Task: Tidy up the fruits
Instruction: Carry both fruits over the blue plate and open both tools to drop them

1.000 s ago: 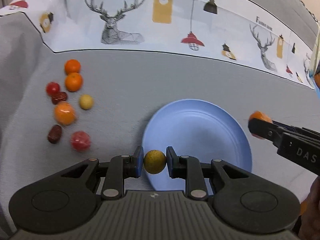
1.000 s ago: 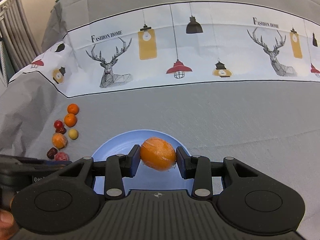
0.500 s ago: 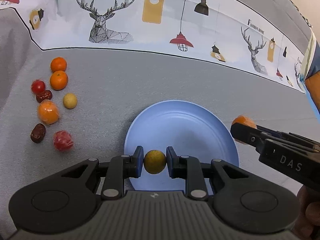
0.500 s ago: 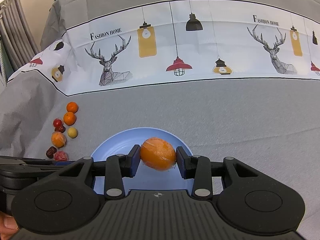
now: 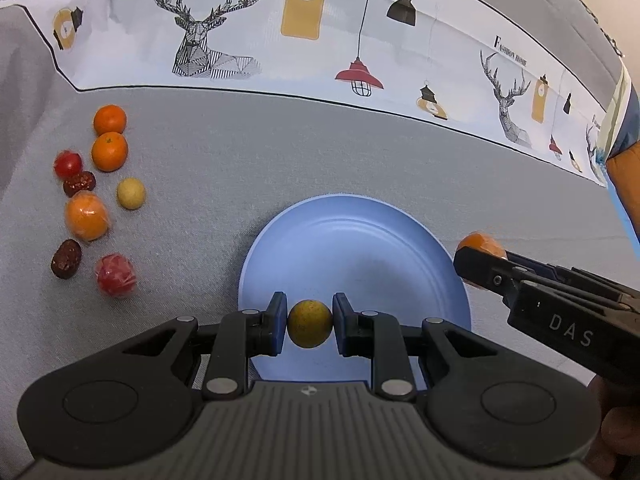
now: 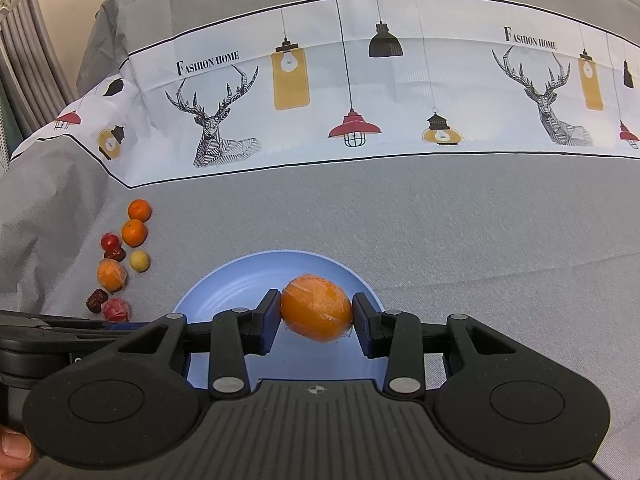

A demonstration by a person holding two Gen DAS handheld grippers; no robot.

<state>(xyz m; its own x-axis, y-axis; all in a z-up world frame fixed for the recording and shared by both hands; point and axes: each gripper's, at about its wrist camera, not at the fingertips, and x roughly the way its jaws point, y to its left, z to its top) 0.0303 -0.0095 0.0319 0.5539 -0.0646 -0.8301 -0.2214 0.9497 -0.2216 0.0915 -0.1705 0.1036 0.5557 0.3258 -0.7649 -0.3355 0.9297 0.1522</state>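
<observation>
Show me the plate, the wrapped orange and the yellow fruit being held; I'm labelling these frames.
plate (image 5: pixel 360 240): left wrist view, bare centre.
wrapped orange (image 6: pixel 316 307): right wrist view, middle of its front, between the right gripper's pads.
yellow fruit (image 5: pixel 310 323): left wrist view, its centre, between the left gripper's pads.

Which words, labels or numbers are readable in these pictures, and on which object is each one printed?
"FASHION HOME": printed on the white band of the tablecloth, beside each deer drawing, several times.
"DAS": on the side of the right gripper, seen from the left wrist view.
"1": small mark on the same gripper.
No other text is visible.
</observation>
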